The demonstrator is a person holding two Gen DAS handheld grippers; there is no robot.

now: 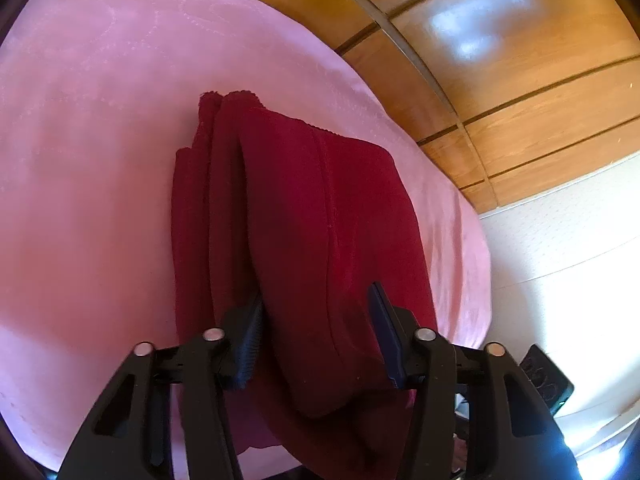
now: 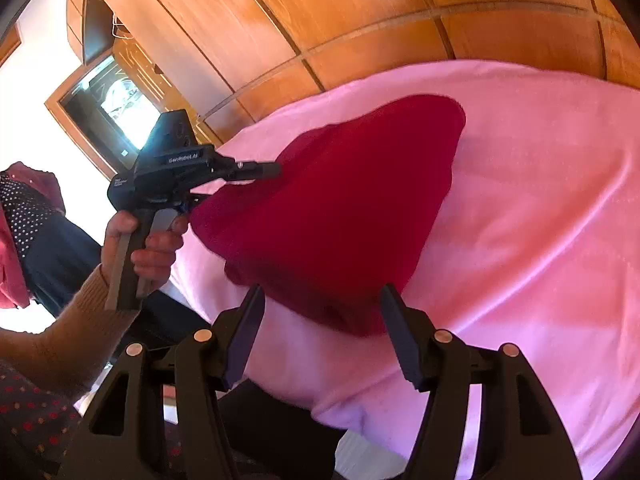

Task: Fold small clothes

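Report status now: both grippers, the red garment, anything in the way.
Left gripper astride the red garment, grip unconfirmed. Right gripper open, holding nothing. Garment folded on the pink bedspread. Nothing in the way.

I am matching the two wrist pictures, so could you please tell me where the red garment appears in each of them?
Left wrist view: the red garment fills the centre, running from mid-frame down between the fingers of the left gripper.
Right wrist view: it lies centre, slightly left, with its near edge between the fingers of the right gripper.
Shared landmark: the pink bedspread under it, backed by wooden panelling.
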